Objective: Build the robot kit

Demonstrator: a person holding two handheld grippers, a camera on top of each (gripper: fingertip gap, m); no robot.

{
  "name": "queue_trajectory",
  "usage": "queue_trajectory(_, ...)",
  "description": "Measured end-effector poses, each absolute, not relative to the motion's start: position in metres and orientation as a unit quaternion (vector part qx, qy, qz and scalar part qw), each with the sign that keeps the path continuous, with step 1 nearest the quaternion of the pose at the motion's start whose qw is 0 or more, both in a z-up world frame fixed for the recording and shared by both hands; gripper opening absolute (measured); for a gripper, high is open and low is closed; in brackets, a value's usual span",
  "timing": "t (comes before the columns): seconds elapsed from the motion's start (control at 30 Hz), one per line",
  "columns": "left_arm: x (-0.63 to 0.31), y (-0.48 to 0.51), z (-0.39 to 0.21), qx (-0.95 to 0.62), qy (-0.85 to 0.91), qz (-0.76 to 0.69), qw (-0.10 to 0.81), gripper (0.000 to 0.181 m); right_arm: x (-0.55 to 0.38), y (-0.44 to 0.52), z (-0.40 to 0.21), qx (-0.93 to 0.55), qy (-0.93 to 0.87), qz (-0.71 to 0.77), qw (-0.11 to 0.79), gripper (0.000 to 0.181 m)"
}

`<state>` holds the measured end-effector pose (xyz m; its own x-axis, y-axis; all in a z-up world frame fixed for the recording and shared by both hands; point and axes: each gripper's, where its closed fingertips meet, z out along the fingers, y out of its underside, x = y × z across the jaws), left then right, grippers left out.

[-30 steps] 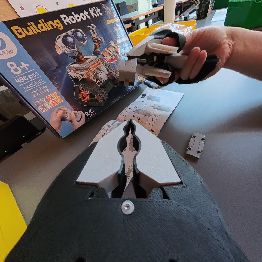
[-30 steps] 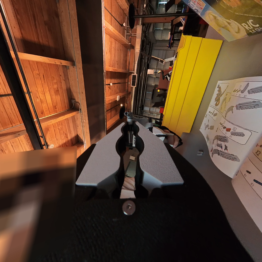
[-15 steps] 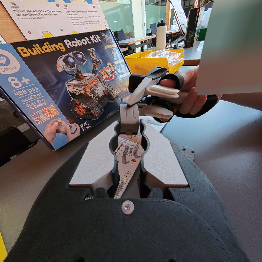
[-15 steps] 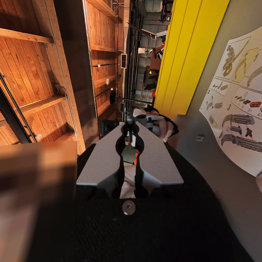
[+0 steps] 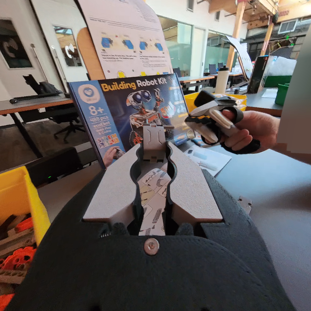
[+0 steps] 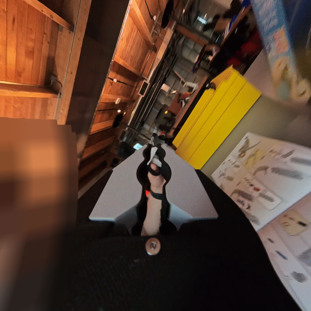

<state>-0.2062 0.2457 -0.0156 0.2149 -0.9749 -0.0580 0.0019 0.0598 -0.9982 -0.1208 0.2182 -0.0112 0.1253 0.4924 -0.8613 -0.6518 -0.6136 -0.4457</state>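
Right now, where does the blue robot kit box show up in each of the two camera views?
Left wrist view: the kit box stands propped in the middle, behind the grey part clamped in the left gripper.
Right wrist view: blurred, in the top right corner.
Shared landmark: the instruction sheet lying on the table in front of the box.

left gripper [image 5: 153, 148] raised, fingers [image 5: 117, 183] clamped on a held part. right gripper [image 6: 154, 148] rolled sideways, fingers nearly closed, aimed at the left hand [image 6: 155, 180].
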Motion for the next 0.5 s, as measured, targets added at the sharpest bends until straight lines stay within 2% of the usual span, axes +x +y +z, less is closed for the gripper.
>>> queue_trajectory(0.2,-0.203,0.244,-0.021,-0.547,0.445,-0.466,0.534,0.024,-0.102,0.22,-0.005,-0.667,-0.023,0.501,0.551,0.006)
queue_trajectory(0.43,-0.191,0.226,-0.039,-0.534,0.511,-0.443,0.507,0.024,-0.132,0.214,-0.023,-0.717,-0.146,0.39,0.559,0.011)
queue_trajectory(0.5,-0.184,0.216,-0.05,-0.522,0.552,-0.405,0.508,0.024,-0.139,0.208,-0.027,-0.729,-0.191,0.365,0.546,0.004)
